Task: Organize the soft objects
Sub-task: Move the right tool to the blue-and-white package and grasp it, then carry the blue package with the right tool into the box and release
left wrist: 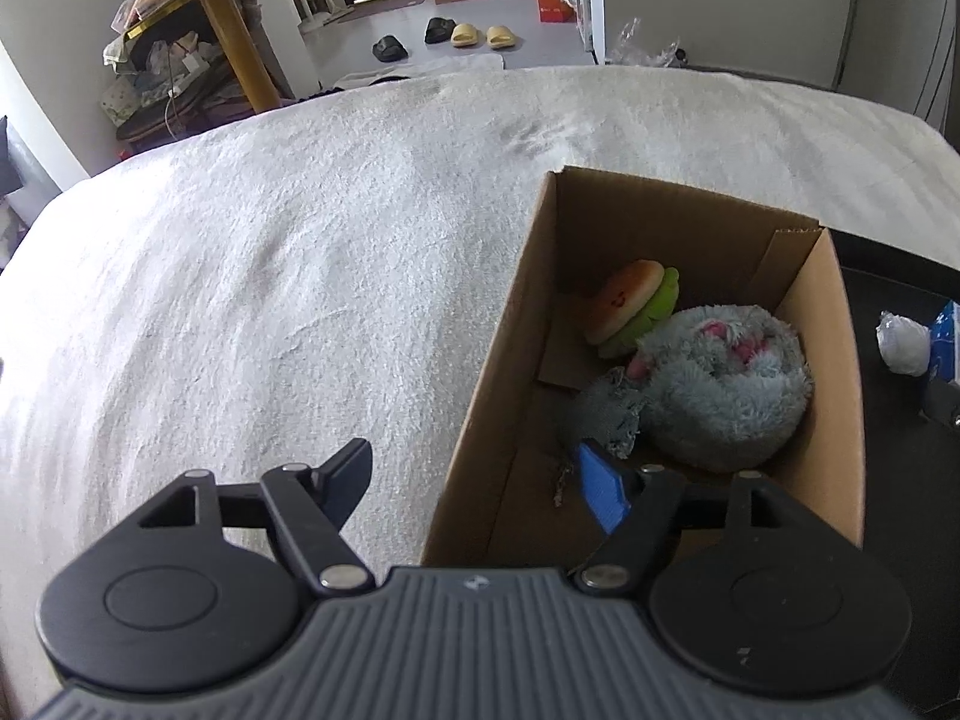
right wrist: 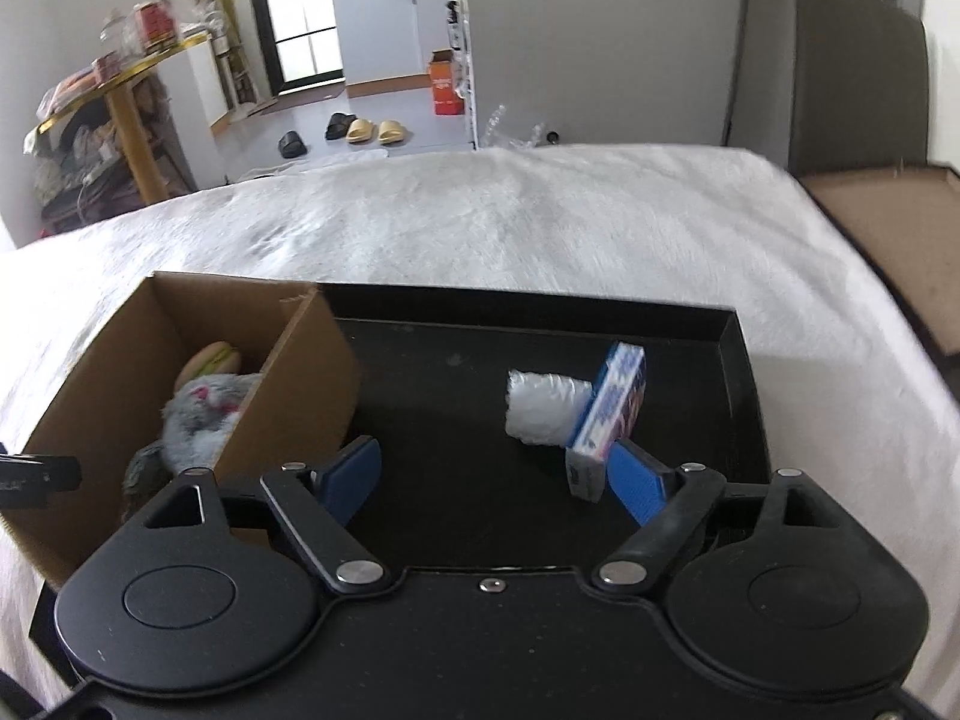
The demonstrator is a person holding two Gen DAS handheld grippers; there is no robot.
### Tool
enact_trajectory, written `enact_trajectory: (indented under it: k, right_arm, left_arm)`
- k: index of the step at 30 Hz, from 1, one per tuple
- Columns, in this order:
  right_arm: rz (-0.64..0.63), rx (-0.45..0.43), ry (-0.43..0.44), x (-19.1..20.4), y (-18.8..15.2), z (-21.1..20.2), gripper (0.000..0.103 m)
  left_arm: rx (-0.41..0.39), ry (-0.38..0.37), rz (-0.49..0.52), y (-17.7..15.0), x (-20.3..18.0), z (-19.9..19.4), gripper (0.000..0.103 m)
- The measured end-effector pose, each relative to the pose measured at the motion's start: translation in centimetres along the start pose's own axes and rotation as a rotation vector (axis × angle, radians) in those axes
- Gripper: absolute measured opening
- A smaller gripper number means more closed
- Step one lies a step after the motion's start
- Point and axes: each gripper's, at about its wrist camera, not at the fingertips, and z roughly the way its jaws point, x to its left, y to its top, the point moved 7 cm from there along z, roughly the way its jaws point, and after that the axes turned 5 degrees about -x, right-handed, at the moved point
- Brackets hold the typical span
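A cardboard box (left wrist: 516, 330) stands on the white bed and holds a plush burger (left wrist: 636, 306), a grey-blue fluffy toy (left wrist: 729, 390) and a grey cloth scrap (left wrist: 606, 414). My left gripper (left wrist: 480, 480) is open and empty, straddling the box's near left wall. In the right wrist view the same box (right wrist: 300, 396) sits at the left end of a black tray (right wrist: 744, 372). The tray holds a white plastic-wrapped pack (right wrist: 543, 405) and a blue-and-white tissue pack (right wrist: 612, 408) standing on edge. My right gripper (right wrist: 501, 474) is open over the tray, its right finger (right wrist: 636, 480) beside the tissue pack.
The white fluffy blanket (left wrist: 270, 270) covers the bed around the box and tray. Beyond the bed's far edge are slippers (left wrist: 468, 36) on the floor, a cluttered gold-rimmed table (left wrist: 198, 6) and an orange carton (right wrist: 445, 87). A brown board (right wrist: 888, 228) lies at the right.
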Motion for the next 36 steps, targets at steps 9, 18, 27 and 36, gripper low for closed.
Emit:
enact_trajectory:
  k: [9, 18, 27, 36]
  right_arm:
    - [0.082, -0.005, -0.036, -2.7, -0.9, 2.7, 0.083]
    - [0.104, -0.039, -0.056, -4.2, -0.8, 5.1, 0.08]
    - [0.11, -0.042, -0.096, -5.8, -1.3, 5.5, 0.02]
    - [0.084, -0.073, -0.1, -5.0, -1.1, 3.3, 0.02]
  left_arm:
    - [-0.011, 0.07, 0.039, 1.3, -1.0, 1.0, 0.073]
    - [-0.016, 0.108, 0.086, 2.1, -2.2, 1.4, 0.073]
    - [-0.02, 0.115, 0.08, 2.1, -2.0, 0.5, 0.073]
    - [-0.02, 0.099, 0.053, 1.4, -0.7, -0.4, 0.073]
